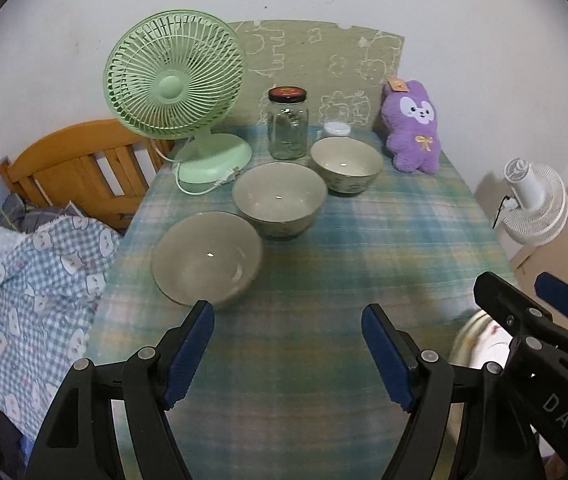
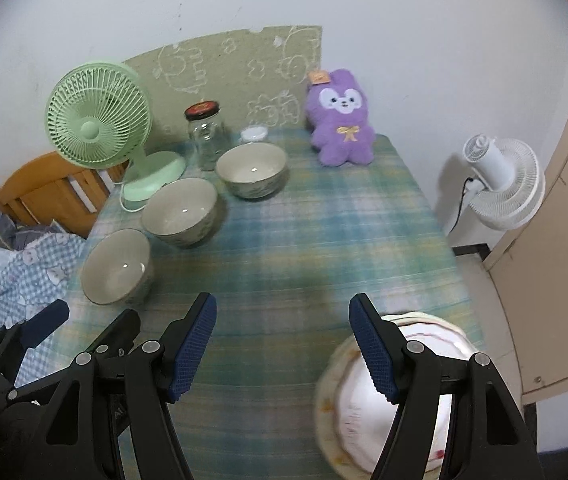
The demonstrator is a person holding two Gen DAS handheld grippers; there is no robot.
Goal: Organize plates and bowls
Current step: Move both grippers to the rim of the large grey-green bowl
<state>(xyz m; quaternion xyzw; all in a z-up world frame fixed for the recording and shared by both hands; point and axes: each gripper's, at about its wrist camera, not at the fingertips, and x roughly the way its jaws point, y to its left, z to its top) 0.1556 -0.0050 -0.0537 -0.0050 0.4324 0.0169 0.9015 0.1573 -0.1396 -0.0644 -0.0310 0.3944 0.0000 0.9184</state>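
Your left wrist camera looks down the table (image 1: pixel 284 248) from its near edge toward the far wall; your right one stands just beside it, nearer the right edge. Both share the three bowls (image 1: pixel 277 198) and far-edge clutter.

Bedroom: wooden bed (image 1: pixel 79 168), plush toy (image 1: pixel 412 128)

Dim, soft-blurred fisheye (dark corners)

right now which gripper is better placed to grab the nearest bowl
Left. The left gripper has open jaws, with the nearest bowl just ahead of its left finger. The right gripper hangs over the plates.
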